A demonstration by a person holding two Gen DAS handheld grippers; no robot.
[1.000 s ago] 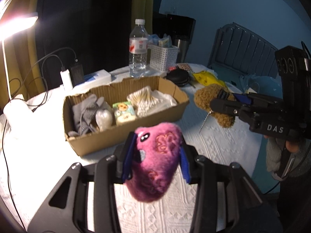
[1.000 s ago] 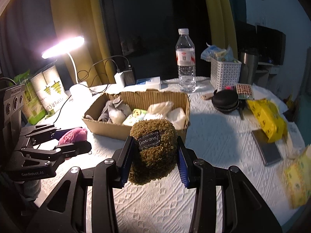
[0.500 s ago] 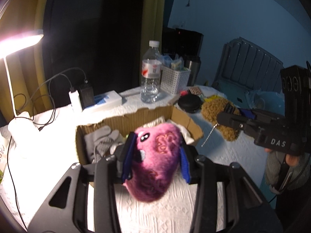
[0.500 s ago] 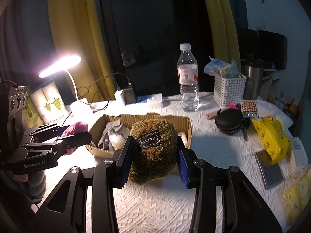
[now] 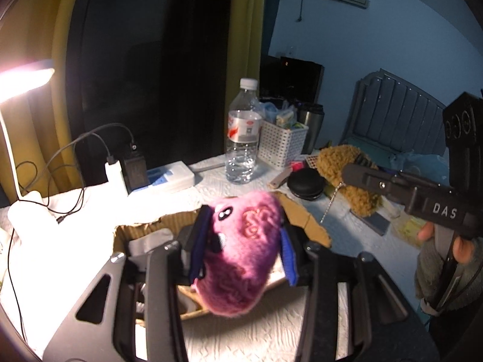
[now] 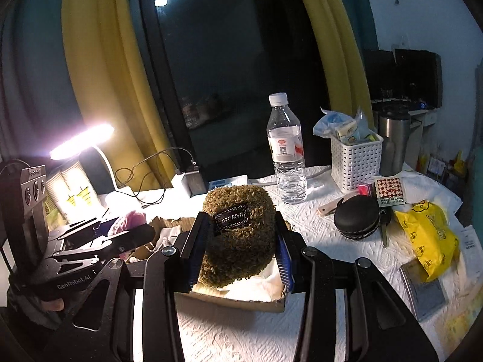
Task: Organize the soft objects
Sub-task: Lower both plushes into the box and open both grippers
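The table [image 6: 317,226], under a white textured cloth, fills the lower half of both views. On it the cardboard box [image 5: 302,220] sits at centre, partly hidden. The left tool [image 5: 243,249] is clenched on the pink plush toy [image 5: 241,259], held above the box at lower centre. The right tool [image 6: 240,249] is clenched on the brown plush toy [image 6: 238,241], also over the box. A water bottle [image 6: 286,150] stands upright beyond, above centre
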